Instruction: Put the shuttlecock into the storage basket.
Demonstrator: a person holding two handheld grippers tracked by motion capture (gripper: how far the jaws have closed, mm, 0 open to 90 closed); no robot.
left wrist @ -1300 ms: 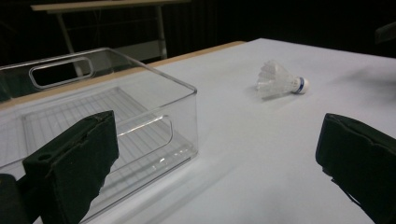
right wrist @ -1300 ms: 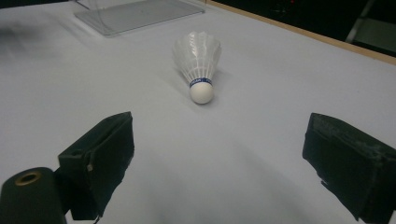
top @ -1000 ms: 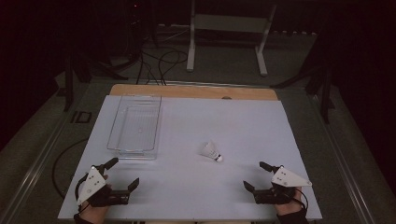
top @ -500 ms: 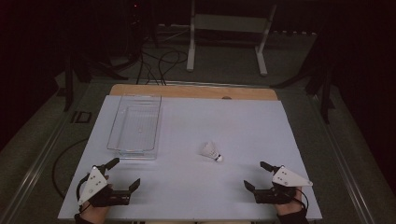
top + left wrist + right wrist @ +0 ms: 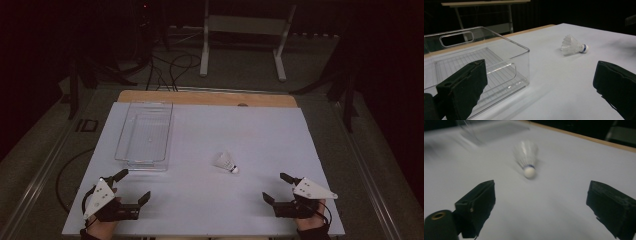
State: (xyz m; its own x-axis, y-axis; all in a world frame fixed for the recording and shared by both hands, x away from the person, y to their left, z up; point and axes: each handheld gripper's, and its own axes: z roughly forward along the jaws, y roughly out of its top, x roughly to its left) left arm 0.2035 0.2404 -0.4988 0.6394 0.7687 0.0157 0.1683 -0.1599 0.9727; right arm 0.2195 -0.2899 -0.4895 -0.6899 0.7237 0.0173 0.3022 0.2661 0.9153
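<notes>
A white shuttlecock is lying on its side on the white tabletop, and everything else is sitting in relation to it. Its cork tip, ringed with a dark band, is pointing toward the person's near right side, and the feather skirt is pointing away toward the far left. Nothing is touching it.

The right gripper is resting near the tabletop's front edge, to the near right of the shuttlecock and apart from it. Its jaws are standing wide apart with nothing between them. In the right gripper view, the shuttlecock is lying ahead of that gap, cork end nearest, blurred.

The left gripper is resting well to the near left of the shuttlecock, also at the front edge, its jaws spread and holding nothing. In the left gripper view, the shuttlecock is showing far off toward the right.

A clear plastic bin is standing to the left of the shuttlecock, well apart from it, stretching away toward the tabletop's far edge.
</notes>
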